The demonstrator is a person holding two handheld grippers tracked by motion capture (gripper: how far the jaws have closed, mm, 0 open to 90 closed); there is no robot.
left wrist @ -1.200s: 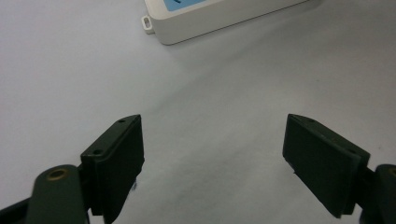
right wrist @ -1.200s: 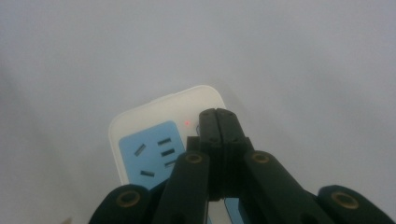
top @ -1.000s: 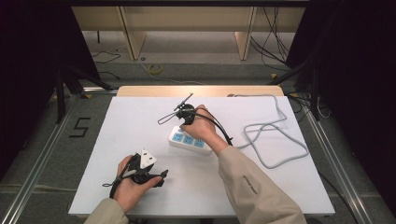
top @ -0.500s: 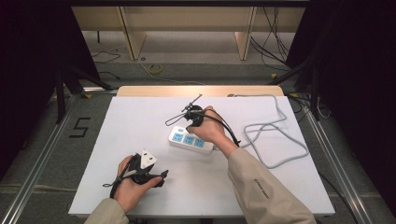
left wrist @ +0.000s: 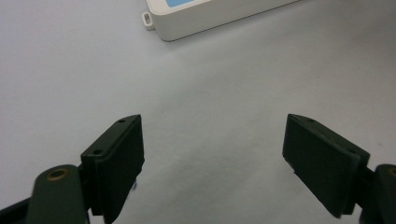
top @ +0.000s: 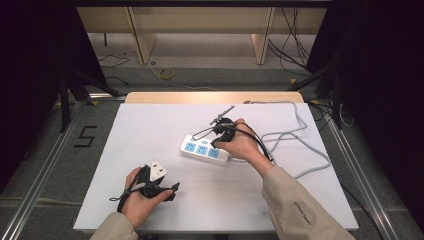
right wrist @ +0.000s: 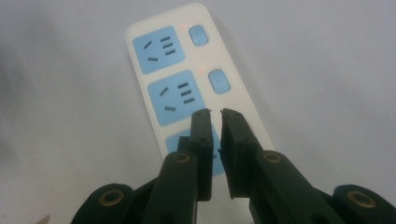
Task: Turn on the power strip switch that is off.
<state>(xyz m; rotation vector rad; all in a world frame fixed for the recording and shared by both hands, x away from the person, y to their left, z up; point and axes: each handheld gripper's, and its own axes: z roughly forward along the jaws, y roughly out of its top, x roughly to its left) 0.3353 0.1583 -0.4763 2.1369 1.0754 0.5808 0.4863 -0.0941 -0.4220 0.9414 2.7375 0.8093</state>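
A white power strip (top: 202, 149) with three blue sockets lies at the middle of the white table (top: 150, 125). My right gripper (top: 215, 143) hovers just over its right end, pointing down. In the right gripper view its jaws (right wrist: 215, 112) stand a narrow slit apart above the nearest socket of the strip (right wrist: 187, 70); they have just been opening, and nothing is between them. Two blue switches (right wrist: 200, 35) show small red lights. My left gripper (top: 171, 190) rests at the near left, and in its own view it (left wrist: 214, 119) is wide open over bare table, with a corner of the strip (left wrist: 210, 14) ahead.
The strip's white cable (top: 300, 145) loops across the right side of the table and runs off the far edge. Dark curtains stand at both sides, and a wooden frame stands beyond the table's far edge.
My right hand has moved to the right along the strip and risen a little. Its jaws went from shut to slightly apart. The left hand has kept still.
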